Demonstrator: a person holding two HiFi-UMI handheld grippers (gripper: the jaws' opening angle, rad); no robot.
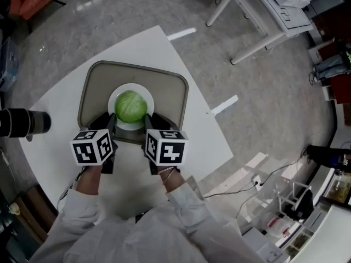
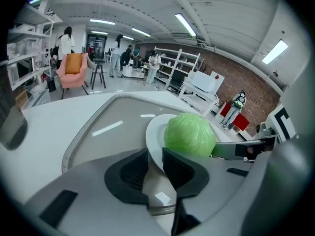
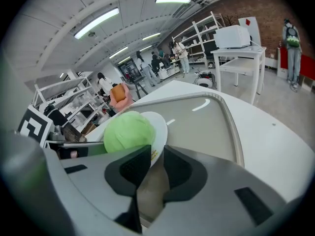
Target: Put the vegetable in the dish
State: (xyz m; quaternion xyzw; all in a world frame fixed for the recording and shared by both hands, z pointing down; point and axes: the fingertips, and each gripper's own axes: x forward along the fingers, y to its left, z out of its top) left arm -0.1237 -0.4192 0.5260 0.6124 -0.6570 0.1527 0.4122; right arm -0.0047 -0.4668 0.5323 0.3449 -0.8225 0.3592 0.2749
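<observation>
Head view: cabbage (image 1: 130,107) in dish (image 1: 113,103); L tongs (image 2: 153,155) apart, R tongs (image 3: 156,152) clamp rim.

Glossy dish (image 1: 145,94), smooth satin tray (image 1: 171,95), waxy vegetable (image 1: 130,107).

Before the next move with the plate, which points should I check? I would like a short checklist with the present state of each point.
1. Cabbage lies on the plate: ok.
2. Plate rests inside the tray: ok.
3. Right gripper has the plate's rim between its jaws and looks closed on it: ok.
4. Left gripper has the rim between its jaws, but whether the pads press on it: cannot tell.
5. Tray lies fully on the table: ok.
6. Both grippers stand at the near rim, one on each side of the cabbage: ok.
</observation>
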